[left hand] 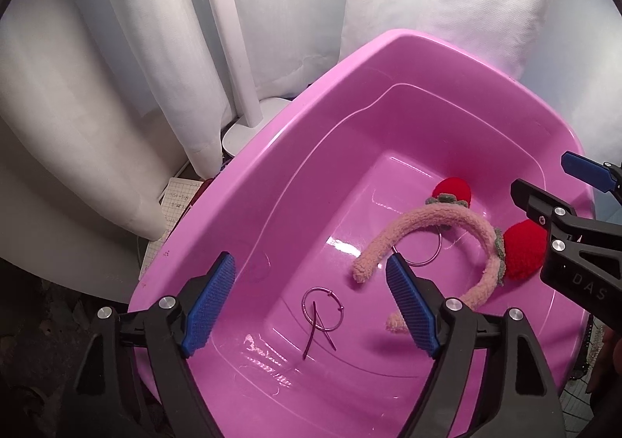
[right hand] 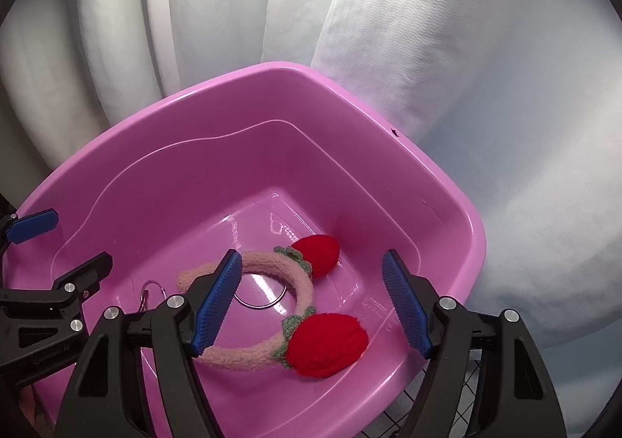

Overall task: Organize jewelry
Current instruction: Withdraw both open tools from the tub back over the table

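My left gripper [left hand: 311, 306] stands wide open above the near part of the pink basin [left hand: 272, 150], nothing between its blue pads [left hand: 210, 306]; my right gripper [right hand: 311, 306] is likewise wide open and empty, its pads [right hand: 406, 306] clear of everything below. Directly beneath the left gripper, at the 6 o'clock part of the basin floor, lies a thin ring with two crossed pins [left hand: 322, 315], loose on the plastic. Farther in, toward 3 o'clock in the left view, rests the fuzzy pink headband [left hand: 439, 216], lying flat, its two red knitted strawberries [right hand: 326, 344] with green leaves attached along one side. A larger metal hoop [right hand: 258, 296] lies on the floor inside the headband's arc. Beyond the basin's far rim, at 12 o'clock, hang white curtains [left hand: 116, 68], with a white pole [left hand: 229, 30] on a round base at 10 o'clock in the left view.
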`<state>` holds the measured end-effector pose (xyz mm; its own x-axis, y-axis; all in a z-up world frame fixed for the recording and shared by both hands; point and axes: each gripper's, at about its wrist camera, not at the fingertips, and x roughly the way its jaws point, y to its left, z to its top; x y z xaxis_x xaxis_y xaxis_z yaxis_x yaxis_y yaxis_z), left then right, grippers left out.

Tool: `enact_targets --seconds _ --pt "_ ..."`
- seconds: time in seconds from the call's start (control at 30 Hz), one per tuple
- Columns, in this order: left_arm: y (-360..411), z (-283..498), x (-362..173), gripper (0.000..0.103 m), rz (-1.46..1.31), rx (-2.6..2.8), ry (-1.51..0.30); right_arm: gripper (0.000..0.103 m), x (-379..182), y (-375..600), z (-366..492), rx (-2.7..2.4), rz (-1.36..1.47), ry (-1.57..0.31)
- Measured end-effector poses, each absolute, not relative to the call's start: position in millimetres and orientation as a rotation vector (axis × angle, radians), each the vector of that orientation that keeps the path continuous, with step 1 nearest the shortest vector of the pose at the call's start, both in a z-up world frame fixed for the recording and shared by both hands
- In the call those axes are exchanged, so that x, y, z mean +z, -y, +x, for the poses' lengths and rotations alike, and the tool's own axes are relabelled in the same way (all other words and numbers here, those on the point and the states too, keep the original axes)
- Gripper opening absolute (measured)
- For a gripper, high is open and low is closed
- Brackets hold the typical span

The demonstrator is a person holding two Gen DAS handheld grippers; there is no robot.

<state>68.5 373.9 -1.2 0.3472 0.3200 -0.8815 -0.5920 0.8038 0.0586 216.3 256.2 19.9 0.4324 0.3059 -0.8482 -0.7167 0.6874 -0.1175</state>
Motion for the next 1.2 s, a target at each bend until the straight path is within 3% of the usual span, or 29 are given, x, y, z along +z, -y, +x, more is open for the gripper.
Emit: enact_targets --seconds 0.13,0.27,0.5,0.87,1.2 --pt "-371 65 -2 0.08 -0.286 0.604 -1.065 0.071 26 -250 207 0.669 -0.495 -0.889" --pt "-366 56 -1 0.089 -0.28 0.622 -1.06 0.071 37 -245 195 0.674 -0.471 -0.85" --pt "-359 36 15 0.095 -0.276 0.656 -1.024 0.071 58 -222 171 0.669 -0.411 -0.791" --pt "-315 8 52 0.097 -0.253 0.641 -0.931 0.074 86 -136 121 0.613 -0.178 -0.717" --pt "-257 4 70 0.097 -0.178 0.505 -0.863 0.075 74 -19 67 0.452 -0.073 -0.742"
